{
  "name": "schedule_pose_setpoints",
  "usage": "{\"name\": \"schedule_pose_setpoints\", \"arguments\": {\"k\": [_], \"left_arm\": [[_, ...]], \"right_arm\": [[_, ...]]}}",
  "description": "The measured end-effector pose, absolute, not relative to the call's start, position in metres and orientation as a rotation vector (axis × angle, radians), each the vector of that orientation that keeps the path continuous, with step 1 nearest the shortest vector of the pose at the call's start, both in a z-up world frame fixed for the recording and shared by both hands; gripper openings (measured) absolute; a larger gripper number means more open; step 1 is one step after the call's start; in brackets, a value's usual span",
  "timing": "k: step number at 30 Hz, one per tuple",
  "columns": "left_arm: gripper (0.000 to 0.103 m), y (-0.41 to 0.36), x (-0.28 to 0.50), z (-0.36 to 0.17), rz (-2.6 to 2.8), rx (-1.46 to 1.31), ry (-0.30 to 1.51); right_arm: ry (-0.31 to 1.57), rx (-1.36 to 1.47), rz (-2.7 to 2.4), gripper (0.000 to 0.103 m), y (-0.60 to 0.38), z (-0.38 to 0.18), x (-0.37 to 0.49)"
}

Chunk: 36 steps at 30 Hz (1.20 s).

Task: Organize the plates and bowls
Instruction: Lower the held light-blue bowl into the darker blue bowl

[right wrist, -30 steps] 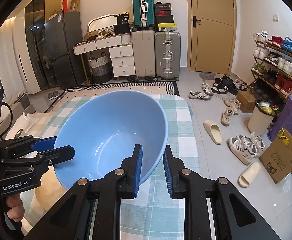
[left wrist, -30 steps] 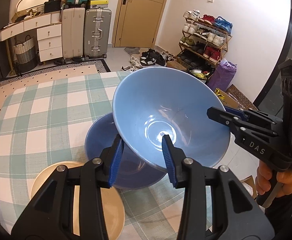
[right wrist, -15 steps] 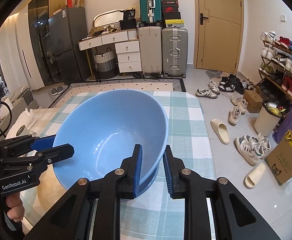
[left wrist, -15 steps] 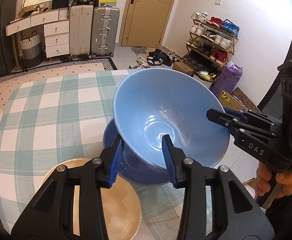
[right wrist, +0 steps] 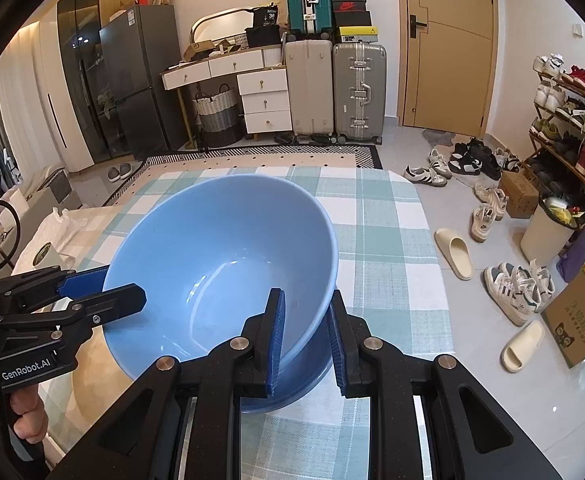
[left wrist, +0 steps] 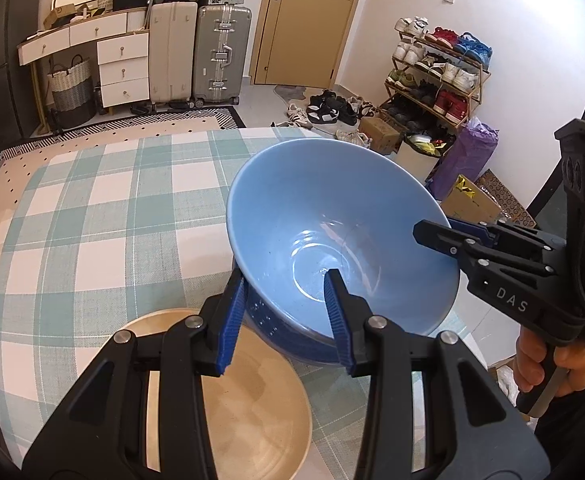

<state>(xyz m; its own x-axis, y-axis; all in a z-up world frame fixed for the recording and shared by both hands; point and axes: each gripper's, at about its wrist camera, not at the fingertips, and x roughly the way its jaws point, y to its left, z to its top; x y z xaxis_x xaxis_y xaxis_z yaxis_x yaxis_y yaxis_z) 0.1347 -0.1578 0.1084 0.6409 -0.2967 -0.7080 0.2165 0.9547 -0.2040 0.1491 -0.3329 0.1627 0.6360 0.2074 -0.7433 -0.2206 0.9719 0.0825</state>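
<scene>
A light blue bowl hangs tilted between both grippers. My left gripper is shut on its near rim, one pad outside and one inside. My right gripper is shut on the opposite rim; in the left wrist view the right gripper shows at that rim. Directly under the bowl lies a darker blue bowl on the checked tablecloth; whether the two touch I cannot tell. A cream plate lies beside it at the near table edge.
The table's right edge drops to a floor strewn with shoes and slippers. A shoe rack and cardboard boxes stand by the right wall. Suitcases and white drawers stand at the back.
Both grippers have carried the light blue bowl down and over the darker blue bowl, which is now mostly hidden beneath it. The cream plate shows larger and nearer.
</scene>
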Motion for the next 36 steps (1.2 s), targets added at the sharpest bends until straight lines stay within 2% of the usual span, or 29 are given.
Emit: {"name": "schedule_pose_setpoints", "arguments": {"k": [22, 36], "left_arm": [[0.036, -0.163, 0.166, 0.048, -0.273, -0.055, 0.878], [0.036, -0.174, 0.17, 0.034, -0.248, 0.014, 0.868]], "right_arm": [[0.911, -0.028, 0.239, 0.021, -0.334, 0.12, 0.169], [0.899, -0.099, 0.217, 0.022, -0.329, 0.107, 0.161]]}}
